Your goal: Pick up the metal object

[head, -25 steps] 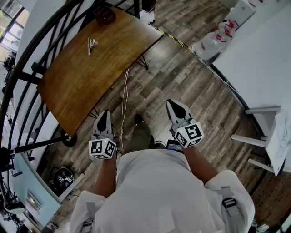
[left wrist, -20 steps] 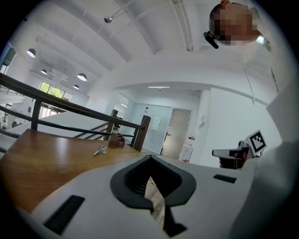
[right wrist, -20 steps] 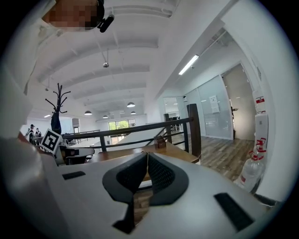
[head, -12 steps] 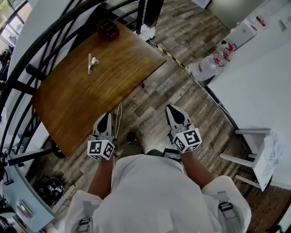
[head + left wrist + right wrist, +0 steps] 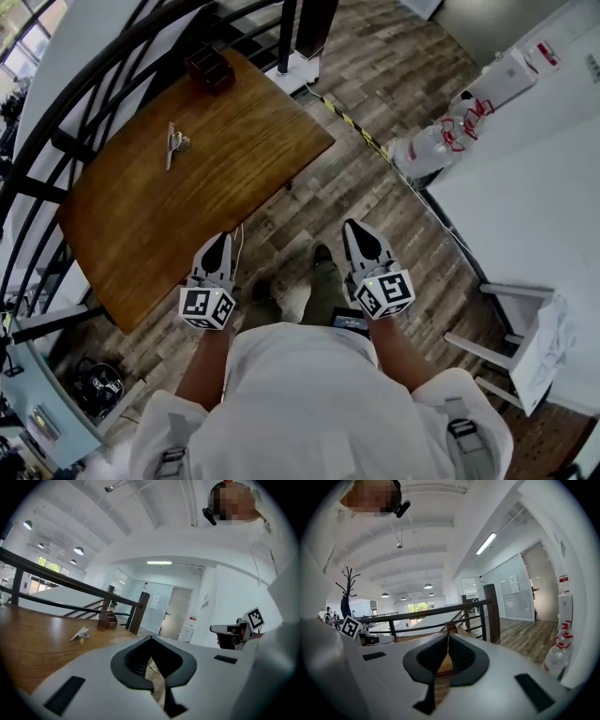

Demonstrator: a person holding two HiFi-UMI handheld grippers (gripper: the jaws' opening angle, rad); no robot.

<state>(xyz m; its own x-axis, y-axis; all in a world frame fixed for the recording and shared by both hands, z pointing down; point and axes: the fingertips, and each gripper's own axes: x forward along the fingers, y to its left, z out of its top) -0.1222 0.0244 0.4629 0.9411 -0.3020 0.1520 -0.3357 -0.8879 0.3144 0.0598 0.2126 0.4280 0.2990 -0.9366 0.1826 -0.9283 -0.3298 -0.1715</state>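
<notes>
The metal object, a small silvery clip-like piece, lies on the far left part of the wooden table. In the left gripper view the metal object shows small, left of the jaws and well ahead of them. My left gripper is held over the floor at the table's near edge, with its jaws shut on nothing. My right gripper hangs over the floor to the right of the table, also shut and empty. Both are far from the object.
A small brown wooden box stands at the table's far end, near a black railing that curves round the left side. Water bottles lie on the plank floor at right, beside a white surface. A cable runs under the table.
The person has stepped towards the table, so it sits closer to both grippers. In the left gripper view the metal object has grown and slid left. Both grippers stay shut.
</notes>
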